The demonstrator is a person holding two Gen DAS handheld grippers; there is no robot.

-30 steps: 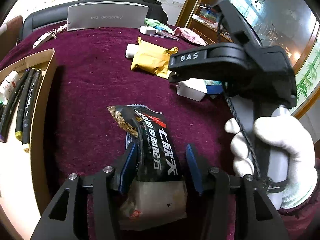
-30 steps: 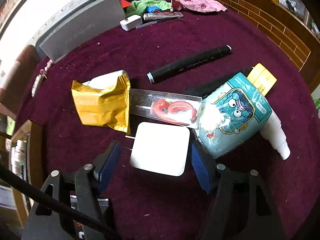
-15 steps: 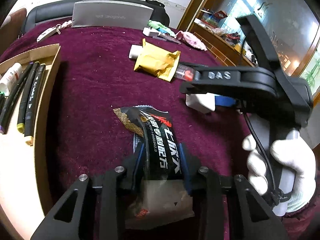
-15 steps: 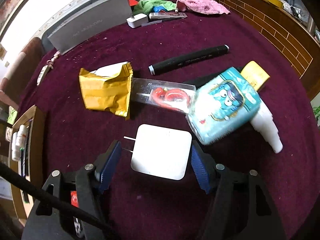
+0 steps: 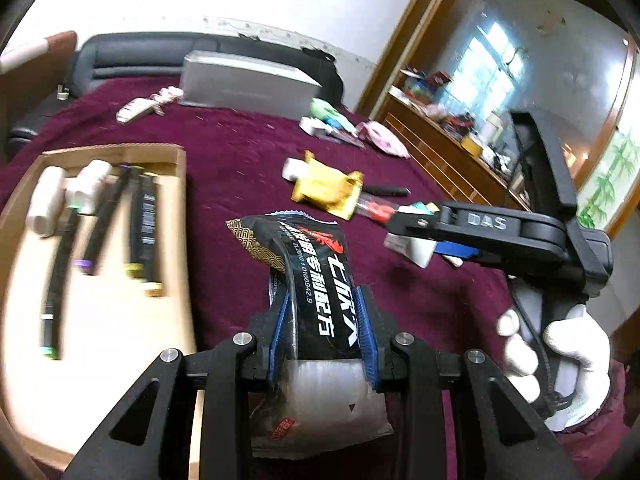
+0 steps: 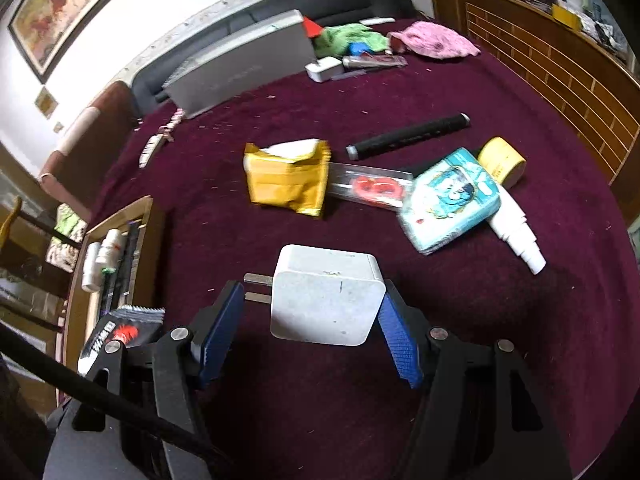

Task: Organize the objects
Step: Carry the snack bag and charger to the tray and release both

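Observation:
My left gripper [image 5: 322, 316] is shut on a black snack packet [image 5: 308, 268] and holds it lifted above the maroon tablecloth, beside the wooden tray [image 5: 182, 184]. The packet also shows low left in the right wrist view [image 6: 120, 332]. My right gripper [image 6: 312, 316] holds a white plug charger [image 6: 326, 294] between its blue pads; the right pad touches it, and the prongs point left. The right gripper also shows in the left wrist view [image 5: 424, 240], held by a white-gloved hand.
The tray holds several marker pens [image 5: 142, 220] and white bottles [image 5: 48, 200]. On the cloth lie a yellow packet [image 6: 288, 178], a clear case with a red item [image 6: 372, 188], a teal tissue pack [image 6: 450, 198], a black marker [image 6: 408, 136], a yellow roll [image 6: 502, 158] and a grey box [image 6: 240, 64].
My left gripper closed on the black packet and lifted it, swinging left toward the tray. My right gripper rose with the charger between its pads.

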